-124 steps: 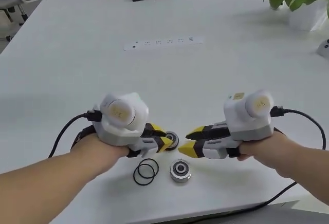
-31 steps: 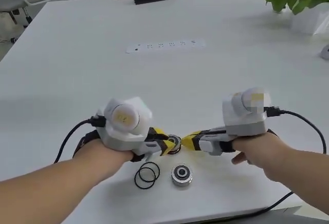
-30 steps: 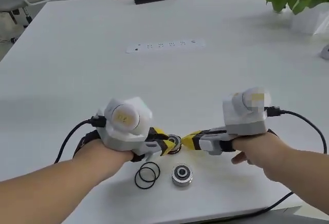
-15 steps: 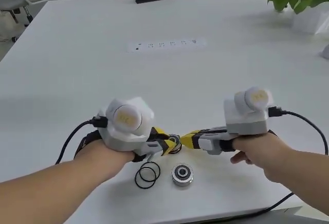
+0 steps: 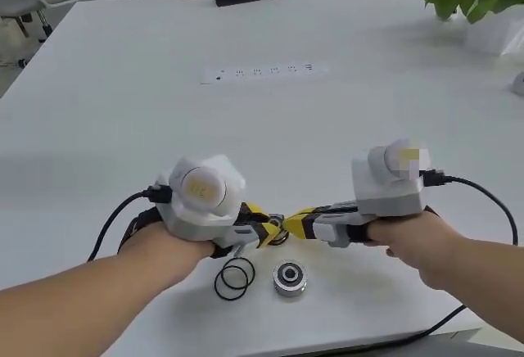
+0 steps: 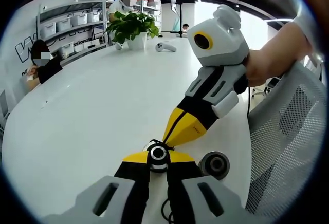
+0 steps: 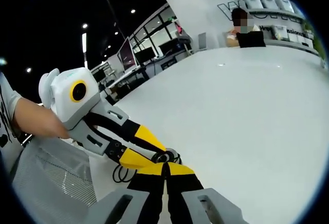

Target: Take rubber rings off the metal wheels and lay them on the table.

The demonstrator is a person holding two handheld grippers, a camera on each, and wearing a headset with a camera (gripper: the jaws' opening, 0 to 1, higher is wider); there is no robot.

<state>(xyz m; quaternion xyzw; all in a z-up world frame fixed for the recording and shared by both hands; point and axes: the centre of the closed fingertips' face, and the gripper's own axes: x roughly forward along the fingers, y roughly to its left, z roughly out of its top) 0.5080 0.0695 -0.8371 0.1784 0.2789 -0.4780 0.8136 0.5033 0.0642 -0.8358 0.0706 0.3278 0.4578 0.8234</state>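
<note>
Over the white desk (image 5: 270,128), your left hand-held gripper (image 5: 260,231) is clamped on a metal wheel (image 6: 158,154). Your right hand-held gripper (image 5: 295,224) has its jaws pressed together, tips at that wheel's rim (whether they pinch a ring, I cannot tell). A second wheel (image 5: 289,277) lies on the desk just below them, with two black rubber rings (image 5: 235,278) beside it.

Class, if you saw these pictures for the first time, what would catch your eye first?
The yellow-tipped tongs of the left gripper and right gripper meet tip to tip near the table's front edge, with a metal wheel clamped in the left. Nearer the person lie two black rubber rings and a second wheel.
</note>
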